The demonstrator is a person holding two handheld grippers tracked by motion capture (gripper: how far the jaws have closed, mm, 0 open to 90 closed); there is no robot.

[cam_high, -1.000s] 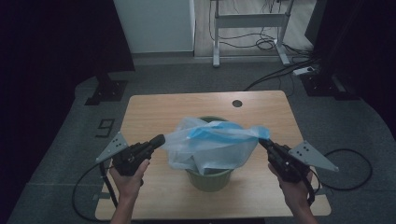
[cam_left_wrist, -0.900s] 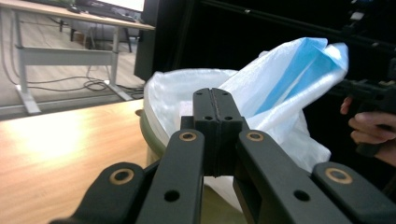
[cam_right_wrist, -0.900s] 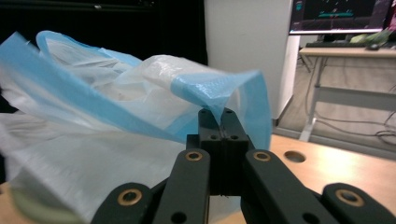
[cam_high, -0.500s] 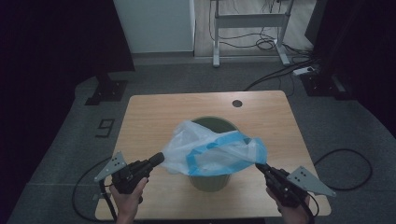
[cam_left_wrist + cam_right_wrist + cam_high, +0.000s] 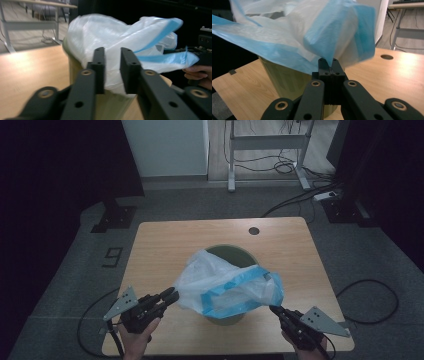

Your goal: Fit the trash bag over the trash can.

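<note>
Plastic bag (image 5: 227, 287), thin, limp, slippery; grab at blue hem, not mid-film. R gripper (image 5: 277, 311) clenched on hem corner near worktop (image 5: 165, 237) front edge. L gripper (image 5: 170, 296) jaws just been opening, parted w/ film between, pads not pressing. Bag draped over green bin (image 5: 231, 254) rim at centre. Cable hole (image 5: 254, 230) farther back, nothing blocking.
</note>
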